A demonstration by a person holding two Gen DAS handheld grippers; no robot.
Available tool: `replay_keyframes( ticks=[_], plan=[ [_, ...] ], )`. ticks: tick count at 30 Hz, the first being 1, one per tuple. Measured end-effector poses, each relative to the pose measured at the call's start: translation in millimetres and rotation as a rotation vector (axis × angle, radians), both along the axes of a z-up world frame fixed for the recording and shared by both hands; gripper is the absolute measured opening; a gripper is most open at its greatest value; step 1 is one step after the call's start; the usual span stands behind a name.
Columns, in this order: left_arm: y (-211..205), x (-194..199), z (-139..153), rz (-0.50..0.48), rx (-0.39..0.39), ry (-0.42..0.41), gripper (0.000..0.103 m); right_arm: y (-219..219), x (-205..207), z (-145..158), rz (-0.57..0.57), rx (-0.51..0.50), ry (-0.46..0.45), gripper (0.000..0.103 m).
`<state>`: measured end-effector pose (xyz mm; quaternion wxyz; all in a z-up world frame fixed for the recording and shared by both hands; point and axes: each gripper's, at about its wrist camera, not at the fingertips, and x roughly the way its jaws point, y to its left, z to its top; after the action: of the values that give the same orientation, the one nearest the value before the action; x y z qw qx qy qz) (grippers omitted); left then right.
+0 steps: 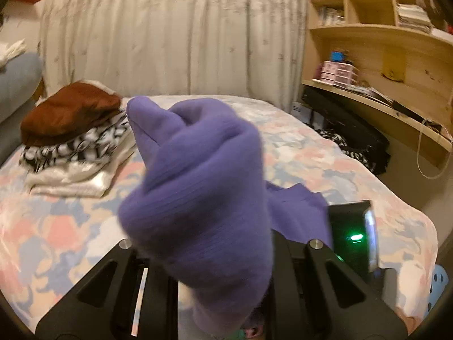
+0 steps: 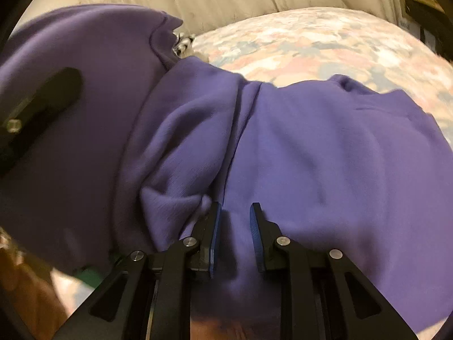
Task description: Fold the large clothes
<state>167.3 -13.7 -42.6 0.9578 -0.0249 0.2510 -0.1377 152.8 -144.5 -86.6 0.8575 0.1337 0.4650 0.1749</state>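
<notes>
A purple sweatshirt (image 1: 198, 175) rises in a bunched wad straight ahead in the left wrist view. My left gripper (image 1: 203, 252) is shut on it, and the cloth hides its fingertips. In the right wrist view the rest of the sweatshirt (image 2: 325, 155) lies spread over the flowered bed (image 2: 325, 36). My right gripper (image 2: 235, 209) points down into it, its blue pads (image 2: 256, 232) pinching a ridge of the purple cloth. A lifted fold drapes over a black part of the left gripper (image 2: 42, 99) at the left.
A stack of folded clothes (image 1: 73, 141), brown on top, sits at the bed's far left. A pale curtain (image 1: 170, 28) hangs behind the bed (image 1: 311, 153). Wooden shelves and a desk (image 1: 382, 56) stand to the right, with dark items (image 1: 354, 141) below them.
</notes>
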Motion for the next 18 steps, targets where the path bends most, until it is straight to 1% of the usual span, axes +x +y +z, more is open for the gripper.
replay_keyframes(
  ticks=[1,4,6,8,11,14,15,18],
  plan=[
    [-10,-2,4,-0.016,0.005,-0.002,0.014,-16,-6,6,-0.018,0.035,-0.006,0.022],
    [-43,-8,11,-0.062,0.02,-0.008,0.014,-62,-22,20,-0.1,0.07,-0.045,0.022],
    [-70,-13,14,-0.097,0.036,-0.014,0.014,-90,-32,27,-0.189,0.04,-0.068,0.022],
    [-95,-16,14,-0.134,0.057,-0.014,0.014,-124,-42,33,-0.304,-0.003,-0.096,0.022],
    [-137,-20,7,-0.195,0.096,-0.005,0.014,-171,-56,37,-0.454,-0.012,-0.124,0.022],
    [-181,-26,-10,-0.257,0.146,0.032,0.014,-204,-69,36,-0.559,0.008,-0.143,0.022],
    [-197,-27,-19,-0.278,0.173,0.048,0.014,-213,-73,35,-0.585,0.013,-0.146,0.022],
    [-232,-30,-45,-0.319,0.245,0.073,0.014,-233,-79,27,-0.632,0.028,-0.139,0.022]
  ],
)
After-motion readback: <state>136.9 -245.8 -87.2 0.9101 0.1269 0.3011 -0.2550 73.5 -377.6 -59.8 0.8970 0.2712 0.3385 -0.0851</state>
